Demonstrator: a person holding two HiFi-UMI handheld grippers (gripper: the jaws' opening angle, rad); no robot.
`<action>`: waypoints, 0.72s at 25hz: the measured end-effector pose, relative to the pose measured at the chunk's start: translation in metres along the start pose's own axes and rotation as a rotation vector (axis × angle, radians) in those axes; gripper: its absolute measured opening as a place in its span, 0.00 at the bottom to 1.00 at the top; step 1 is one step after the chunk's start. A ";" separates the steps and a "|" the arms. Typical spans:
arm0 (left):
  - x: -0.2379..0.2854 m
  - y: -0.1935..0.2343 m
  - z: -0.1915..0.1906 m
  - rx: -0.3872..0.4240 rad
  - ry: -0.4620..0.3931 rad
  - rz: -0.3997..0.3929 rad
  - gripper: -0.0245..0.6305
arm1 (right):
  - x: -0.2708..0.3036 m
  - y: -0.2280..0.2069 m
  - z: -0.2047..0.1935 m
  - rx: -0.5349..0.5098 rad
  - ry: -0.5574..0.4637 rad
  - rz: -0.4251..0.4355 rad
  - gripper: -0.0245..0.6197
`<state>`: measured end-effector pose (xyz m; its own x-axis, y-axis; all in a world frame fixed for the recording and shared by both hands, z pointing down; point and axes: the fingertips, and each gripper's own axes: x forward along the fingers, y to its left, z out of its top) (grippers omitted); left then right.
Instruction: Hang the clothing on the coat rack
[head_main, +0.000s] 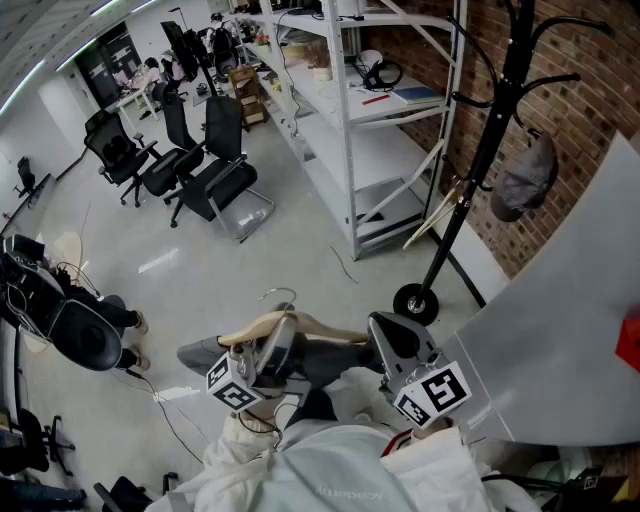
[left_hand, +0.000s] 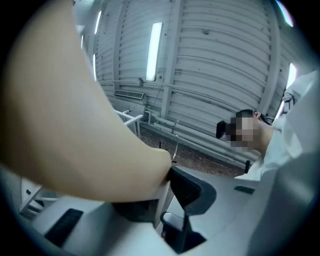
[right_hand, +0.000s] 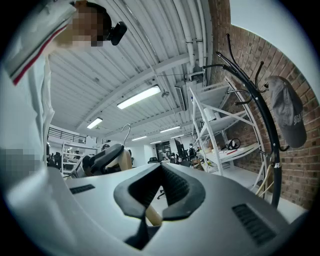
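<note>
Clothing (head_main: 205, 352) in grey hangs from a wooden hanger (head_main: 300, 325), held low in front of the person between the two grippers. The hanger lies crosswise, its long axis running left to right, with the wire hook (head_main: 282, 296) standing up from its middle. The left gripper (head_main: 275, 345) clamps the thick wood just beside the hook, its jaws set wide around it. The right gripper (head_main: 392, 340) has its jaws drawn narrow on the thin right end of the wood. The rack (head_main: 490, 130) stands ahead and to the right by the brick wall, well apart from the hanger, with a cap (head_main: 525, 180) on one of its low prongs. Its free prongs sit higher than the hook. I judge the coming move to be a lift up and rightward, led by the nearer right hand, with the hook turned toward a prong.
</note>
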<state>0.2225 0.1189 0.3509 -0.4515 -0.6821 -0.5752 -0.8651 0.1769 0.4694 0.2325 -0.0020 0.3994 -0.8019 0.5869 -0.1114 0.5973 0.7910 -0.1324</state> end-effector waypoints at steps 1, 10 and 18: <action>0.002 0.006 0.003 -0.004 -0.004 -0.006 0.20 | 0.006 -0.003 -0.001 -0.002 -0.001 -0.004 0.07; 0.021 0.079 0.036 -0.074 -0.014 -0.064 0.20 | 0.070 -0.025 -0.011 -0.019 0.013 -0.092 0.07; 0.042 0.153 0.074 -0.152 0.018 -0.121 0.20 | 0.151 -0.043 -0.010 -0.038 0.007 -0.183 0.07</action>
<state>0.0554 0.1699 0.3488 -0.3415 -0.7047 -0.6219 -0.8692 -0.0149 0.4942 0.0862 0.0543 0.3981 -0.8973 0.4336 -0.0824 0.4407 0.8906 -0.1124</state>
